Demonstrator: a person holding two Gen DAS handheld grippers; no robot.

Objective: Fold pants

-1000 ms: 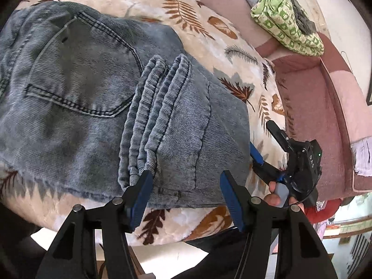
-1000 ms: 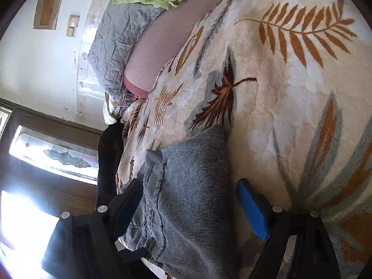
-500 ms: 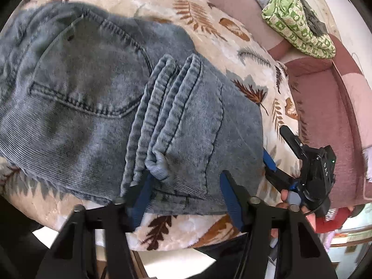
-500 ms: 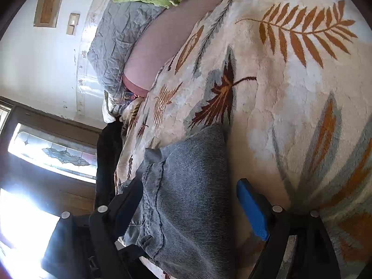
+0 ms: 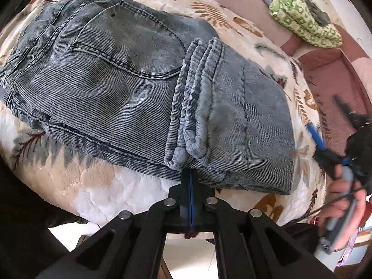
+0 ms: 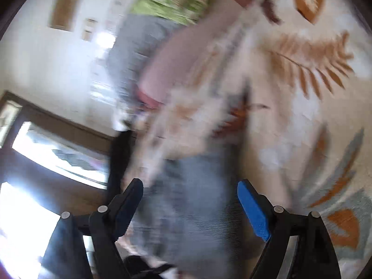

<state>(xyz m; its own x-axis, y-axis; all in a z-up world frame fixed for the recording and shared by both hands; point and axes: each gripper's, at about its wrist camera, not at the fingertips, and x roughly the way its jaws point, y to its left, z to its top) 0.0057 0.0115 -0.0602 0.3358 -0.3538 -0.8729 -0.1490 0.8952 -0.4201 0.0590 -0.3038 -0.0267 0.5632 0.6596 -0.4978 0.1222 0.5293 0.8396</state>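
Note:
Grey-blue corduroy pants (image 5: 121, 79) lie folded on a leaf-print blanket (image 5: 104, 181), the back pocket up and the elastic cuffs (image 5: 197, 88) laid across the middle. My left gripper (image 5: 191, 174) is shut at the near edge of the pants, its tips right under the cuff ends; whether it pinches cloth is hidden. My right gripper (image 6: 190, 200) is open, with the folded end of the pants (image 6: 197, 220) between its fingers, blurred. It also shows in the left wrist view (image 5: 318, 139), off the right end of the pants.
A green patterned cloth (image 5: 302, 18) and a grey quilt (image 6: 134, 46) lie on the pink sofa back (image 5: 325, 69). The blanket's near edge drops to the floor (image 5: 190, 255). A bright window (image 6: 58, 153) is at the left in the right wrist view.
My left gripper has closed and pulled back to the near edge of the pants. My right gripper is moving fast, its view now blurred, and stays open.

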